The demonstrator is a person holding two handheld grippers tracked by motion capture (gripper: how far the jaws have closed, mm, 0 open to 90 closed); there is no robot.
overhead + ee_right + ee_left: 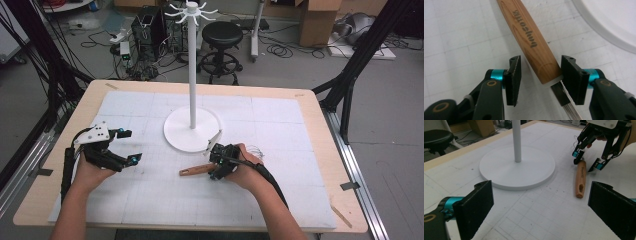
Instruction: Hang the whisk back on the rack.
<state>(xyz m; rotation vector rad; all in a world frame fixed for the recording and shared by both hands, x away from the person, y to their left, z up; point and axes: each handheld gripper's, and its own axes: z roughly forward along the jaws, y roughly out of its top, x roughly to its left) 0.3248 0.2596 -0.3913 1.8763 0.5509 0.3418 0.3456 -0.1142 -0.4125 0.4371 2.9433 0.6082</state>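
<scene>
A whisk with a wooden handle (pixel 196 170) (pixel 581 178) (pixel 531 42) lies flat on the white gridded mat, its thin wires (pixel 571 110) running back under my right hand. My right gripper (pixel 218 167) (pixel 585 165) (pixel 541 75) points down over the handle's wire end with one jaw on each side. The right jaw sits against the wood, while a gap shows at the left jaw, so the pads do not clamp it. My left gripper (pixel 132 146) (pixel 540 205) rests wide open and holds nothing at the left of the mat, facing the whisk.
A white hanging stand with a round base (pixel 175 131) (pixel 524 170) (pixel 614 20) and a tall pole (pixel 192 65) topped with hooks stands mid-table, just beyond the whisk. Behind the wooden table (pixel 320 120) are a black stool (pixel 221 35), a computer case, cables and cardboard boxes.
</scene>
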